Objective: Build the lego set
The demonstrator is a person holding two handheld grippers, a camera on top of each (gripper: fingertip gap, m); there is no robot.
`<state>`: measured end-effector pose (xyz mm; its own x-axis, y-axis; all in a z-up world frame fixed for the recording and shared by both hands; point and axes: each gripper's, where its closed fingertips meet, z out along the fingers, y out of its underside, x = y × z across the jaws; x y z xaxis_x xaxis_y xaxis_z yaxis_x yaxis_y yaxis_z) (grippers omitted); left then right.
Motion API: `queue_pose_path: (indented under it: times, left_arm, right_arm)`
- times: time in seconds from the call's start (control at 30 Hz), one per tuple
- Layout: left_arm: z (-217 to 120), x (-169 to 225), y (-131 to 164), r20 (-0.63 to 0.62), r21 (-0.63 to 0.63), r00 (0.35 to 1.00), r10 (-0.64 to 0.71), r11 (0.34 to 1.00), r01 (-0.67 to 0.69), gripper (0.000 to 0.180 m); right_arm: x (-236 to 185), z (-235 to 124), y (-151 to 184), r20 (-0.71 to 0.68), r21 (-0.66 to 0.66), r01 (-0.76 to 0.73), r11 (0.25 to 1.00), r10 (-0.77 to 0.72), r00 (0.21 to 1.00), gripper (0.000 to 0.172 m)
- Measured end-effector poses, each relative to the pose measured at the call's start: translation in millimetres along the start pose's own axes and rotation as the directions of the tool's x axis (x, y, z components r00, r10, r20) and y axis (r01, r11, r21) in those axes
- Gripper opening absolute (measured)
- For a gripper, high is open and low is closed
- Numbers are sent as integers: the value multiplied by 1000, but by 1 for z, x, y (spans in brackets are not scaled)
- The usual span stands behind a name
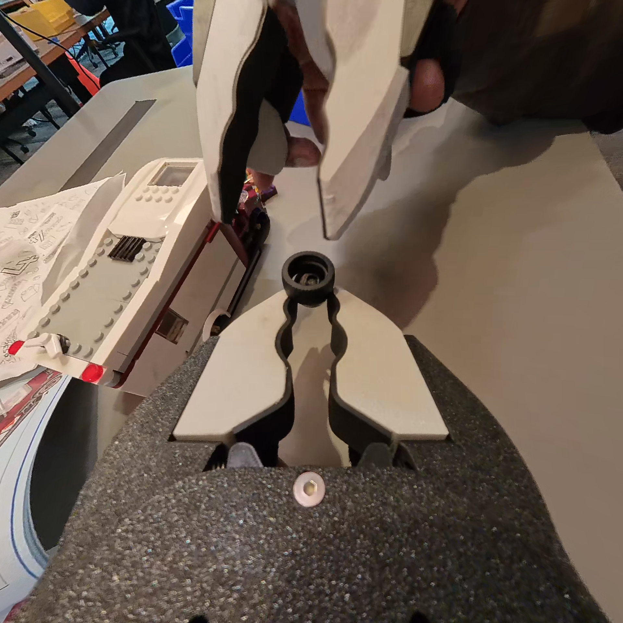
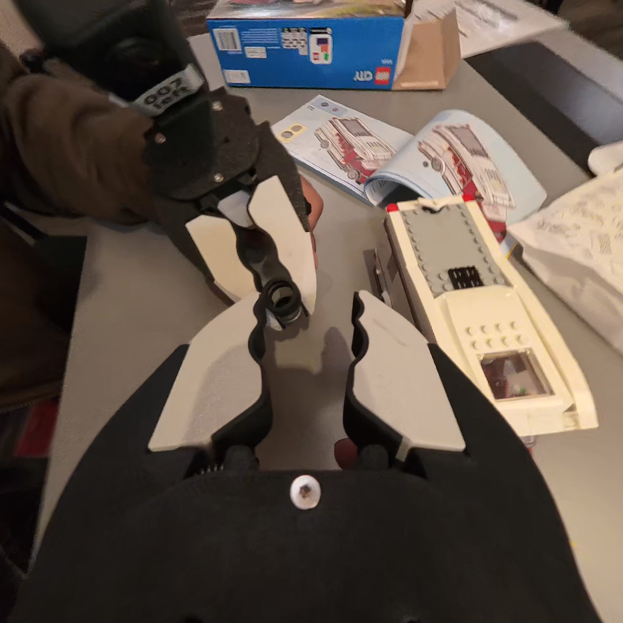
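Left tongs pinch a small black toy tyre by its sides above the desk, bore exposed; right tongs gape empty just beside it.

Grey table, matte, shadowed. Behind it: wooden workbench on dark legs bearing a yellow bin, blue bins, dark floor.

Warm dim light, soft shadows, motion blur, fisheye edges
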<state>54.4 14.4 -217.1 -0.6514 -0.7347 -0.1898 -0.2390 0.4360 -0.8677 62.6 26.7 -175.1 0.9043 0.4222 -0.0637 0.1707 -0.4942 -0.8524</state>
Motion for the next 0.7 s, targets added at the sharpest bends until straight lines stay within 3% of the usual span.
queue_pose_path:
  times: [0.1, 0.23, 0.3, 0.37, 0.43, 0.47, 0.7]
  left_arm:
    - [-4, -2, 4, -17, -24, 1000, 1, 1000, -2, 18]
    - [-10, -10, 7, -11, -36, 1000, -20, 999, 19, 18]
    - [-11, -7, 8, -33, -41, 999, -17, 999, 16, 18]
    - [-13, 2, 4, -88, -32, 996, -15, 999, 12, 18]
    - [-15, 6, 1, -111, -27, 994, -15, 1000, 12, 18]
    - [-15, 7, 0, -113, -27, 993, -13, 1000, 10, 18]
    - [-15, 14, -3, -170, -14, 982, -77, 997, 76, 18]
  right_arm:
    - [-4, -2, 2, -32, 16, 238, 971, -237, 971, 49]
    - [0, 5, 11, -161, -43, 526, 849, -526, 835, 48]
    - [3, 11, 13, -237, -102, 662, 742, -665, 708, 54]
    - [0, 16, 16, -289, -164, 794, 585, -798, 529, 59]
    - [-5, 20, 16, -329, -208, 876, 436, -874, 357, 62]
    - [-7, 23, 15, -339, -217, 890, 402, -886, 318, 63]
    - [-13, 33, 13, -380, -205, 905, 372, -883, 277, 66]
